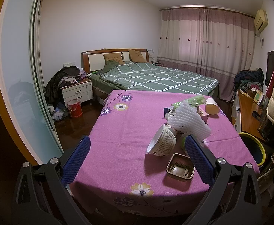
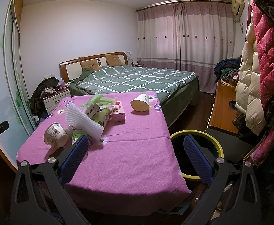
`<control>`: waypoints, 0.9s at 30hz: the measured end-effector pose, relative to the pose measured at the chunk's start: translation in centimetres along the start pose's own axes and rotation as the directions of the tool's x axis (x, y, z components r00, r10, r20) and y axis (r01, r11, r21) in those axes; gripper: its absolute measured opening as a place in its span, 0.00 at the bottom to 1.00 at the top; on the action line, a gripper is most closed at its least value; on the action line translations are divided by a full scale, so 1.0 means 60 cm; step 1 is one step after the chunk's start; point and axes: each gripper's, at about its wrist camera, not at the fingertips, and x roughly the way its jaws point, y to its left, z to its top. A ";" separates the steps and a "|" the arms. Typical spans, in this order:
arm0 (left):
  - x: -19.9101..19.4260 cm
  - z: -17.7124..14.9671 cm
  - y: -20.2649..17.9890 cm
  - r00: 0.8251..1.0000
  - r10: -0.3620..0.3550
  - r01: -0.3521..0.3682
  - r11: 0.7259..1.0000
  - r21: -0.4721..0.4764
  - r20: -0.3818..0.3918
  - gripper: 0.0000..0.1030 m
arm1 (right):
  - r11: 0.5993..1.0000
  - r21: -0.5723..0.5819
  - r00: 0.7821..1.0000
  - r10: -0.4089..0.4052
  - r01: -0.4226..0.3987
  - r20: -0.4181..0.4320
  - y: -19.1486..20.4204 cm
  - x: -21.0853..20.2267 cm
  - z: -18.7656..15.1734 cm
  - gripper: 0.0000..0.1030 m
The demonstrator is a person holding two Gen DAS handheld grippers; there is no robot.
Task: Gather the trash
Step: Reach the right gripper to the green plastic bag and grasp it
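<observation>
While foam netting (image 1: 188, 121) covers cartons, right fingers (image 2: 75, 156) hide the tray.

From the left wrist we look along the fingers over the near edge of the purple-clothed table (image 1: 118, 131), facing the bed (image 1: 155, 76) and curtains (image 1: 202, 37), close above the cloth. From the right wrist we face the same way from further right, over the table's right corner and the yellow-rimmed bin (image 2: 212, 140). We share table, bed and curtains.
</observation>
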 end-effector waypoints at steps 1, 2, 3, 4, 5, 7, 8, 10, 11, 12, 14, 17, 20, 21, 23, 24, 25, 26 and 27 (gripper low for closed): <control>0.000 0.000 0.000 1.000 0.000 0.000 1.000 0.000 0.000 0.97 | 1.000 -0.001 1.000 -0.001 0.001 0.000 0.000 0.000 0.000 0.94; 0.000 -0.001 0.000 1.000 -0.001 0.001 1.000 0.002 0.000 0.97 | 1.000 -0.001 1.000 -0.001 0.001 -0.001 0.000 0.001 0.000 0.94; 0.001 -0.001 -0.001 1.000 -0.001 0.001 1.000 0.003 0.000 0.97 | 1.000 -0.002 1.000 0.000 0.000 0.000 0.000 0.001 0.000 0.94; 0.002 -0.002 -0.001 1.000 -0.002 0.002 1.000 0.005 -0.001 0.97 | 1.000 -0.001 1.000 0.000 0.000 0.000 0.000 0.000 0.000 0.94; 0.003 -0.002 -0.002 1.000 -0.002 0.002 1.000 0.007 -0.002 0.97 | 1.000 -0.001 1.000 0.000 0.000 0.000 0.000 0.000 0.000 0.94; 0.007 -0.002 -0.003 1.000 -0.003 0.003 1.000 0.011 -0.006 0.97 | 1.000 -0.001 1.000 -0.001 0.001 0.000 0.000 0.000 0.000 0.94; 0.009 -0.001 -0.005 1.000 -0.003 0.003 1.000 0.013 -0.007 0.97 | 1.000 -0.001 1.000 0.000 0.000 -0.001 0.000 0.000 0.000 0.94; 0.016 0.002 -0.006 1.000 -0.004 0.004 1.000 0.017 -0.010 0.97 | 1.000 -0.003 1.000 -0.003 0.003 -0.001 0.000 0.002 0.000 0.94; 0.020 0.003 -0.008 1.000 -0.004 0.004 1.000 0.019 -0.011 0.97 | 1.000 -0.004 1.000 -0.006 0.006 -0.002 0.000 0.004 0.001 0.94; 0.027 0.005 -0.009 1.000 -0.004 0.004 1.000 0.020 -0.013 0.97 | 1.000 -0.008 1.000 -0.010 0.010 -0.002 0.000 0.008 0.002 0.94; 0.045 0.011 -0.011 1.000 -0.003 0.003 1.000 0.023 -0.021 0.96 | 1.000 -0.014 1.000 -0.015 0.015 -0.005 -0.001 0.017 0.007 0.94; 0.075 0.021 -0.012 1.000 0.007 -0.006 1.000 0.030 -0.028 0.97 | 1.000 -0.013 1.000 -0.003 0.003 -0.010 0.002 0.044 0.019 0.94; 0.119 0.037 -0.007 0.999 0.010 -0.010 1.000 0.020 -0.036 0.97 | 1.000 -0.020 1.000 0.013 -0.013 -0.012 0.007 0.081 0.038 0.94; 0.135 0.041 -0.006 0.999 0.017 -0.016 1.000 0.016 -0.040 0.97 | 1.000 -0.026 1.000 0.013 -0.013 -0.017 0.011 0.099 0.046 0.94; 0.166 0.049 -0.003 0.999 0.023 -0.022 1.000 0.012 -0.045 0.97 | 0.999 -0.028 0.999 0.029 -0.030 -0.024 0.017 0.132 0.060 0.94; 0.188 0.055 -0.002 0.998 0.029 -0.029 1.000 0.010 -0.048 0.97 | 0.999 -0.023 0.999 0.045 -0.045 -0.026 0.021 0.152 0.069 0.94; 0.203 0.059 -0.002 0.998 0.034 -0.034 0.999 0.009 -0.048 0.97 | 0.998 -0.019 0.998 0.053 -0.054 -0.034 0.025 0.173 0.079 0.94; 0.218 0.064 -0.001 0.998 0.039 -0.039 0.999 0.008 -0.046 0.97 | 0.998 -0.016 0.997 0.063 -0.064 -0.040 0.031 0.190 0.085 0.94; 0.236 0.069 -0.001 0.998 0.044 -0.044 0.999 0.008 -0.044 0.97 | 0.997 -0.016 0.996 0.077 -0.078 -0.048 0.041 0.217 0.096 0.94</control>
